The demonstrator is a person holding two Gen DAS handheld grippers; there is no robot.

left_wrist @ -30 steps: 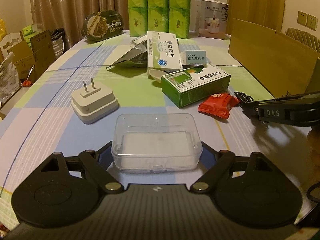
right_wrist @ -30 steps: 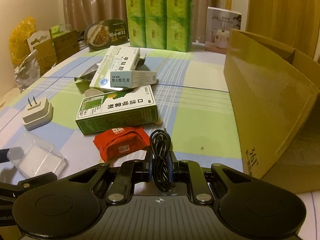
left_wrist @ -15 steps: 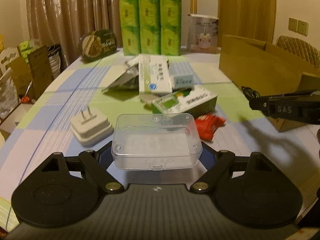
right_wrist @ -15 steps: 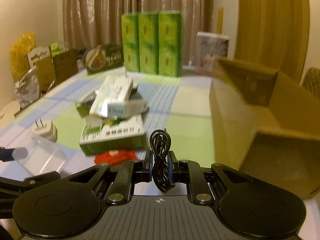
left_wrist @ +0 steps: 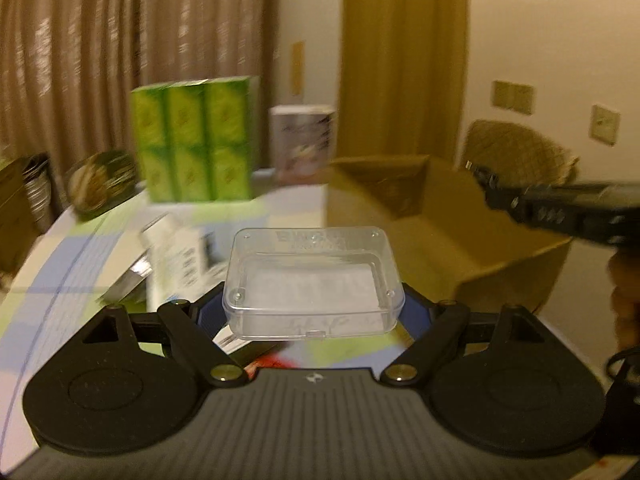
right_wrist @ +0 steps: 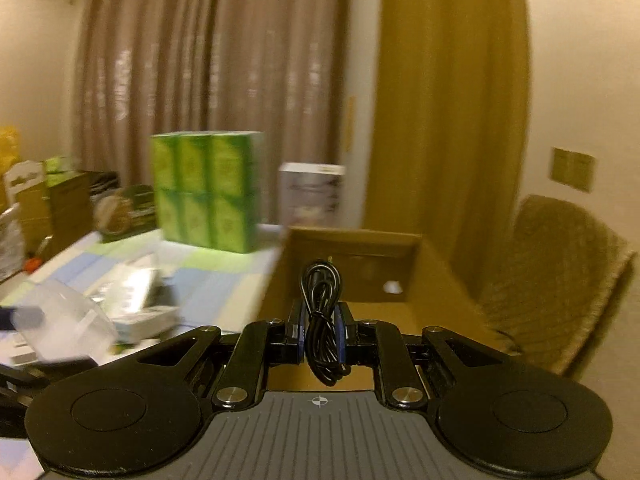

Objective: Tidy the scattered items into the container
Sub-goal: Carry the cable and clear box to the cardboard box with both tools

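While both tools hang above the table, a coiled black cable (right_wrist: 320,320) sits pinched between the blue-padded jaws of the right gripper (right_wrist: 320,334), its loops pointing up over the open brown cardboard box (right_wrist: 352,248) at the table's right edge, seemingly poised for a drop inside. A clear, empty, lidded plastic case (left_wrist: 312,284) is clamped by its short sides in the left gripper (left_wrist: 312,300), held level and clear of the cloth, just short of the box's near wall and apparently bound for the same place. From the left wrist view, the right gripper reaches in over the box's near corner. Several white and green medicine cartons (left_wrist: 172,256) and a red packet (left_wrist: 272,360) lie unsorted mid-table on the checked blue-and-green tablecloth (left_wrist: 60,264); heavy blur hides their details. A block of green tissue packs (right_wrist: 208,192) and a white carton (right_wrist: 312,192) stand at the far edge, before brown curtains (right_wrist: 200,60). A woven chair (right_wrist: 560,280) stands beyond the box.
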